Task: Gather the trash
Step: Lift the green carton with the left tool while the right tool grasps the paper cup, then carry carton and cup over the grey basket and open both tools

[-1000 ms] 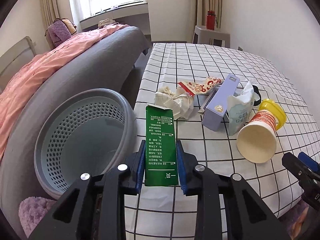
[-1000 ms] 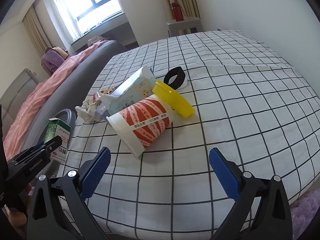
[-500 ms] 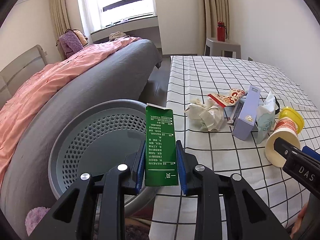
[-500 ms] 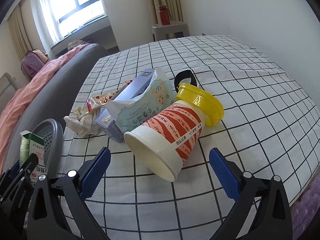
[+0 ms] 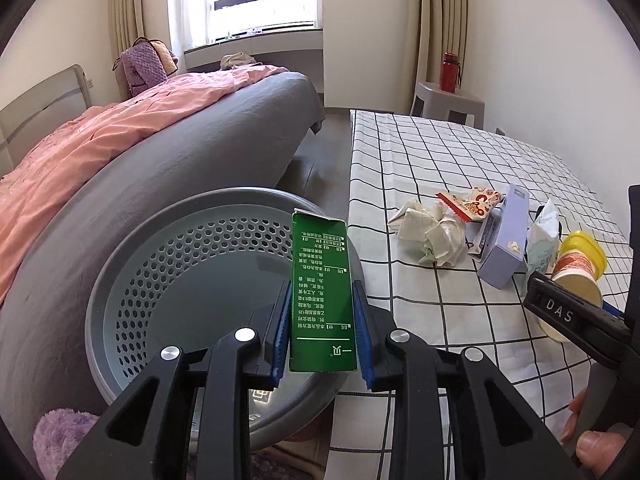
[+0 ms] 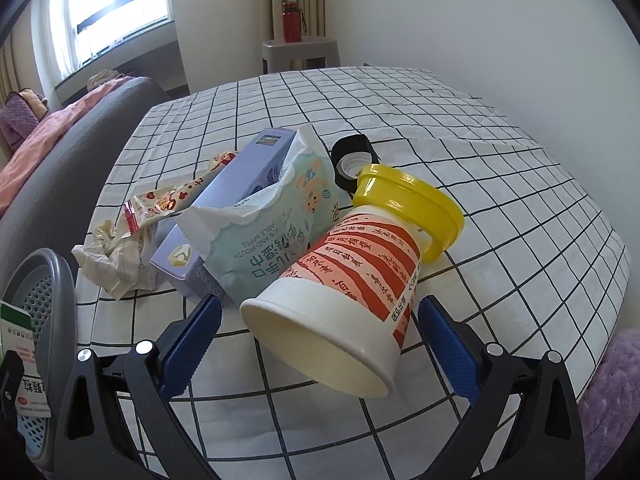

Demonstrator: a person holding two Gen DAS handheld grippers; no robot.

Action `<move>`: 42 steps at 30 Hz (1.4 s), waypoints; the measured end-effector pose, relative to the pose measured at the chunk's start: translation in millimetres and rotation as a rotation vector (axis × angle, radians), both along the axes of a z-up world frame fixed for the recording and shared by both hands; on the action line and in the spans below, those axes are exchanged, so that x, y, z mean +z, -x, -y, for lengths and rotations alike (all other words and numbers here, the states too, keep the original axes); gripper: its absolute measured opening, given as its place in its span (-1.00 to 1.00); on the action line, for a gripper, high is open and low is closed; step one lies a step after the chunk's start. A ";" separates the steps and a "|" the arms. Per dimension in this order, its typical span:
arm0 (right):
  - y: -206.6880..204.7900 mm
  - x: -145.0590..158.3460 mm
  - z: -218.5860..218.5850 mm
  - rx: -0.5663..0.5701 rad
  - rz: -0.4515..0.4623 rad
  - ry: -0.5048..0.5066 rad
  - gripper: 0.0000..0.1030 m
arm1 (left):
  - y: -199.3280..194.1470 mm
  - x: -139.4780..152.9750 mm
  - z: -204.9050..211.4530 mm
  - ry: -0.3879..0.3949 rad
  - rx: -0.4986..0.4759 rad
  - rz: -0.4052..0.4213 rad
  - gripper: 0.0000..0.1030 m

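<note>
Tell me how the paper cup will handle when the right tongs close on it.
The cup lies on its side, so it may roll. It looks empty and thin-walled, so it is probably light and may crush near the open rim. The open right tongs straddle it.

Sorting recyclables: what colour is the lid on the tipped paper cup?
Yellow: the round plastic lid on the red-striped paper cup, clearest in the right wrist view.

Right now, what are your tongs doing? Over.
Left tongs shut on green cardboard box, over grey perforated plastic bin. Right tongs open, straddling red-striped paper cup. Nothing blocking.
</note>
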State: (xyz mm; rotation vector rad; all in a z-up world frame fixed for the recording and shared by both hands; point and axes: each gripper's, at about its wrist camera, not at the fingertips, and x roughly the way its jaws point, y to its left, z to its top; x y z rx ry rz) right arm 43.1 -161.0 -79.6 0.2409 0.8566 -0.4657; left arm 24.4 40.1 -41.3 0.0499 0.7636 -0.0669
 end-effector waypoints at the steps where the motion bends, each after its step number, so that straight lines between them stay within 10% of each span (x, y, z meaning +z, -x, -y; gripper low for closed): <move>1: -0.7 -0.8 1.4 -0.004 -0.001 0.000 0.88 | 1.0 0.6 -0.8 0.004 -0.002 0.003 -0.46; 7: -1.0 -5.1 5.2 0.002 -0.009 -0.021 0.56 | 4.1 2.8 -1.5 0.010 -0.009 0.008 -0.46; 28: 63.0 17.8 -16.2 0.276 0.030 -0.079 0.54 | 23.7 16.0 10.1 -0.010 -0.031 -0.007 -0.46; 42: 48.9 48.1 -84.1 0.605 0.085 -0.080 0.54 | 28.7 30.5 -52.2 -0.017 0.104 -0.022 -0.46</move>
